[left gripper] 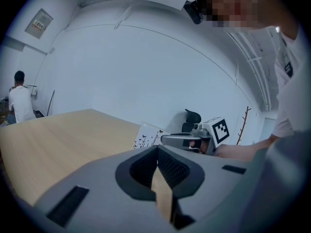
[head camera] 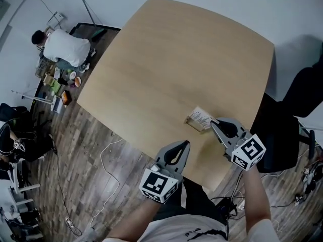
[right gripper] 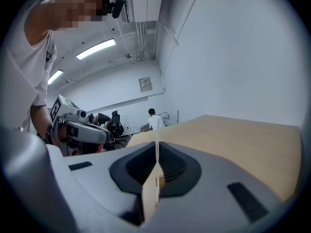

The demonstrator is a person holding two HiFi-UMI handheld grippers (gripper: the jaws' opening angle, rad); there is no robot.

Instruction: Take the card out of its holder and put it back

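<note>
A white printed card (head camera: 201, 117) stands in a small wooden holder (head camera: 192, 121) near the table's right front edge. My right gripper (head camera: 212, 121) meets the card from the right. In the right gripper view its jaws (right gripper: 157, 152) are shut on the card's thin white edge (right gripper: 157, 139), with the pale wood holder (right gripper: 149, 200) below. My left gripper (head camera: 187, 143) hovers shut and empty a short way in front of the holder. In the left gripper view the card (left gripper: 148, 136) shows past the closed jaws (left gripper: 157, 148), beside the right gripper (left gripper: 187, 141).
The light wood table (head camera: 166, 59) stretches away to the left and back. A black chair (head camera: 282, 135) stands close at the right. A person in a white shirt (head camera: 63, 47) sits at a cluttered desk at the far left. Cables (head camera: 108, 160) trail over the wooden floor.
</note>
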